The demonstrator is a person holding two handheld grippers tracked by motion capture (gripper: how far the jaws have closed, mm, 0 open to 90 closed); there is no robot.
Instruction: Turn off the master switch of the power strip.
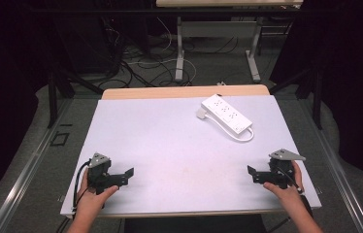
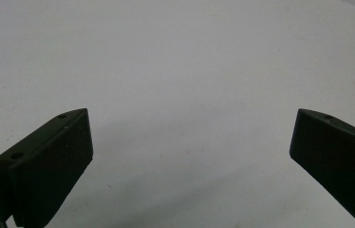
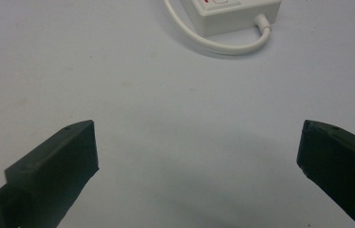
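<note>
both tools are held low over the bench [image 1: 170,141], jaws spread wide and gripping nothing: the left tool [image 1: 130,173] well to the near left of the power strip [image 1: 226,114], the right tool [image 1: 251,172] nearer it, on its near side. nothing is judged to have been done so far; the power strip lies untouched toward the far right of the bench, its white cable [image 3: 213,45] looped at its near end, a plug [image 1: 201,114] resting by its far end. reach and grasp are left.

One power strip [image 1: 226,114] (white), two grippers
</note>
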